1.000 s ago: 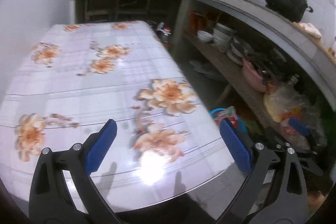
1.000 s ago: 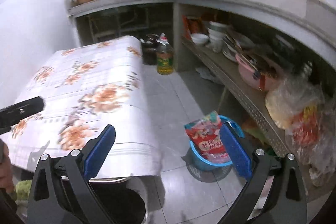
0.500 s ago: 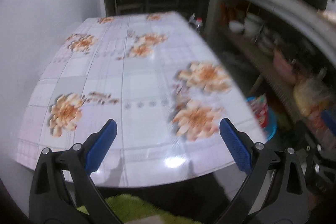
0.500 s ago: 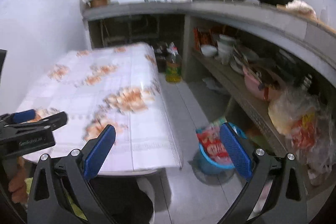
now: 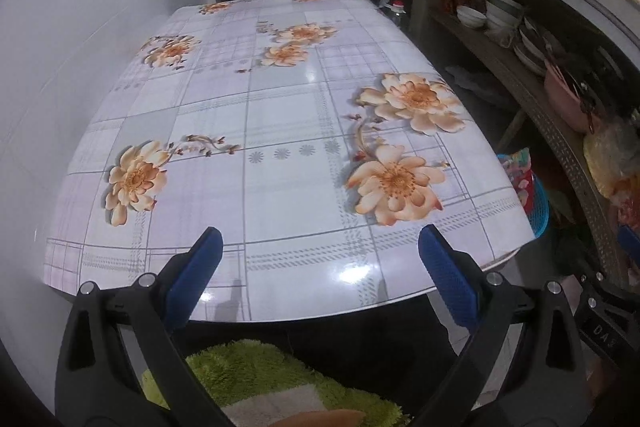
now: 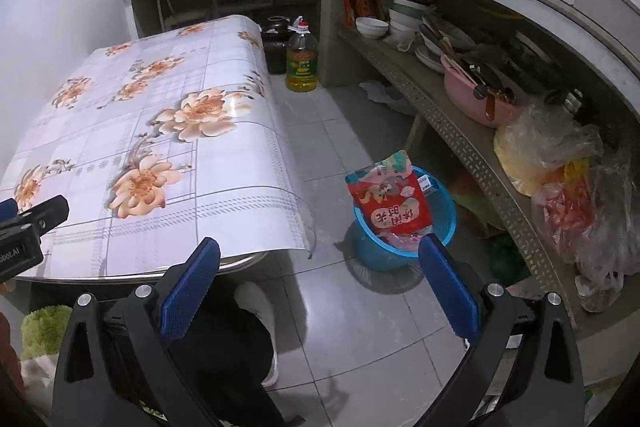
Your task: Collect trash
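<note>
Both your left tool (image 5: 318, 281) and right tool (image 6: 320, 287) hang released and empty over the near edge of the tabletop (image 5: 280, 131), which shows no trash. The red snack bag (image 6: 390, 203) already stands in the blue bin (image 6: 404, 245) on the floor off the tabletop's near right corner. By my judgement you are at the checking step; next, scan the floor for any piece left before you reach.

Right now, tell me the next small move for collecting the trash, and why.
Probably hold both grippers back and scan for leftover trash. The table shows nothing on its cloth, both the left gripper and right gripper are open and empty, and the red bag already sits in the blue bin on the floor.
</note>
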A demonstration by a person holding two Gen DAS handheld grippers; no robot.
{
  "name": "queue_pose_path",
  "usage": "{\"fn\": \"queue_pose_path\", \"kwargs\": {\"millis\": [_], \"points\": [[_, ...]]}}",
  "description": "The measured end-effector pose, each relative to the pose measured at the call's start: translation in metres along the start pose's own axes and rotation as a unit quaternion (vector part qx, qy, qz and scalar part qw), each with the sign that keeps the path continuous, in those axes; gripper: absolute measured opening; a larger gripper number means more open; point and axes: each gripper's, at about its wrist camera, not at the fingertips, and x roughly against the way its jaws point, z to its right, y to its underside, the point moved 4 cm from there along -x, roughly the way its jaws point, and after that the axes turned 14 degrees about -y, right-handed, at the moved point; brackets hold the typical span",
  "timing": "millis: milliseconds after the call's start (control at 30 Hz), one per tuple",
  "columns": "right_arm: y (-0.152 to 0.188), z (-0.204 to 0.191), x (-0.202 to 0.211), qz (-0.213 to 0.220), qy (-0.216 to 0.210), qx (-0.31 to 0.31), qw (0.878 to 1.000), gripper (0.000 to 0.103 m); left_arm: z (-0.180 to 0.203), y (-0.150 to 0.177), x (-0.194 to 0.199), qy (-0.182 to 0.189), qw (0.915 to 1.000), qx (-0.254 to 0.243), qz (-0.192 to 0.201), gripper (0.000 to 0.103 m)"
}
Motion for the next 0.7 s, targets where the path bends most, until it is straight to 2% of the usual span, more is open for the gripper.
{"fn": "queue_pose_path", "kwargs": {"millis": [300,700], "points": [[0.005,0.013,0.001,-0.003,0.003,-0.018,1.0,0.096,0.018,0.001,0.006,0.006,0.9995,-0.029,0.003,0.094],[0.007,0.018,0.0,-0.004,0.003,-0.023,1.0,0.096,0.026,0.002,0.011,0.006,0.999,-0.043,0.009,0.094]]}}
